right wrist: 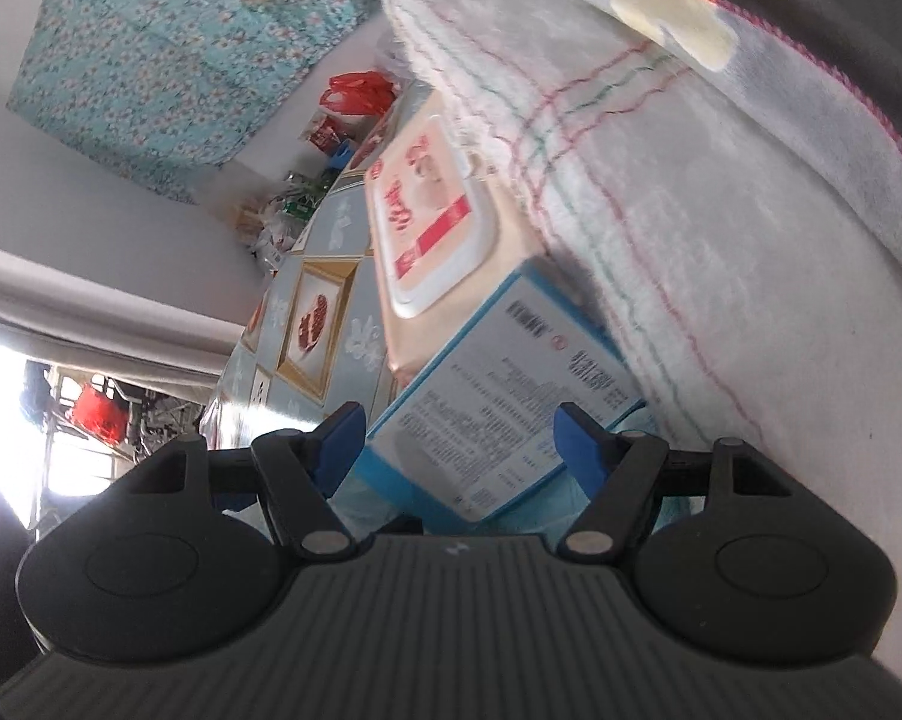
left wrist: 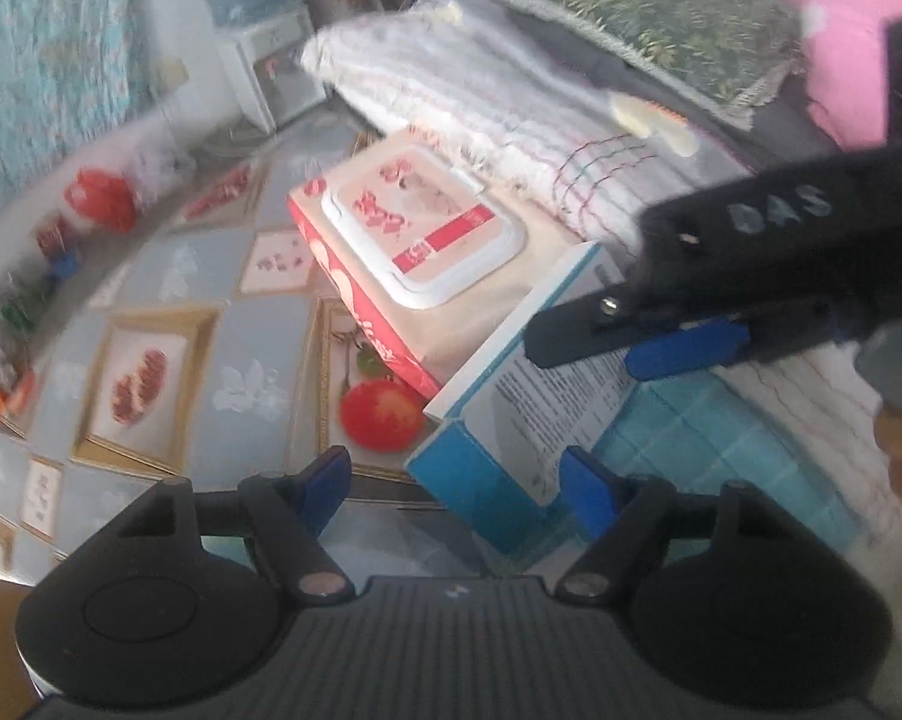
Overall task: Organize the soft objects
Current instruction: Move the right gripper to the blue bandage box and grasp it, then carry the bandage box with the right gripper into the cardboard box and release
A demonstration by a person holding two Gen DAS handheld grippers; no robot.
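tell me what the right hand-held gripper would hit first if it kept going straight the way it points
Most likely the blue and white printed box: it lies directly ahead between the open fingers of the right hand-held gripper. The pads do not appear to press on it, though depth is hard to judge here.

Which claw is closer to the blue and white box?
Right. The right claw has the blue and white box between its open fingers. The left claw hangs beside its corner.

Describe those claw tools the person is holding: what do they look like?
Each claw, left and right, has a ribbed dark-grey body, two round black hubs with silver pivot pins, black linkages and blue fingertip pads. The right one's side carries raised letters "DAS".
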